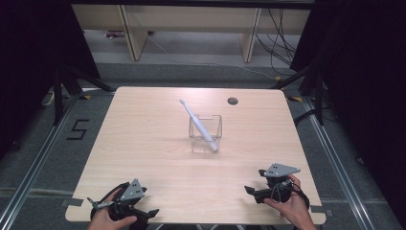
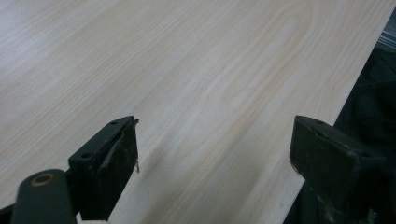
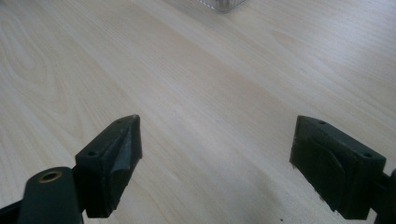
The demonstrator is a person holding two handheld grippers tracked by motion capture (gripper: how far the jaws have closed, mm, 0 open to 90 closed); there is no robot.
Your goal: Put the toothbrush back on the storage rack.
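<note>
- Two hand-held black two-jaw grippers at near edge of the light wood-grain table (image 1: pixel 143 143), both released, nothing btwn jaws.
- Left gripper (image 1: pixel 143 218) at near-left corner, held by person's left hand (image 1: pixel 107 218); grey three-cornered plate on top. In left gripper view the left gripper (image 2: pixel 215 158) has jaws spread wide over bare wood, table edge running along the right side of that view.
- Right gripper (image 1: pixel 252 190) at near-right, held by right hand (image 1: pixel 292 206), jaws pointing left across the table. In right gripper view the right gripper (image 3: pixel 217 154) has jaws wide apart above bare wood.
- Clear square plastic container (image 1: pixel 206 132) stands approx mid-table, a bit right of centre, well apart from both grippers; its corner shows at the top of right gripper view (image 3: pixel 224 4).
- White slim toothbrush (image 1: pixel 197 124) sits in the container, tilted: handle end down at container's near-right, brush head sticking up and out toward far-left.
- Small round dark hole (image 1: pixel 232 101) in tabletop, far of the container, near far edge.
</note>
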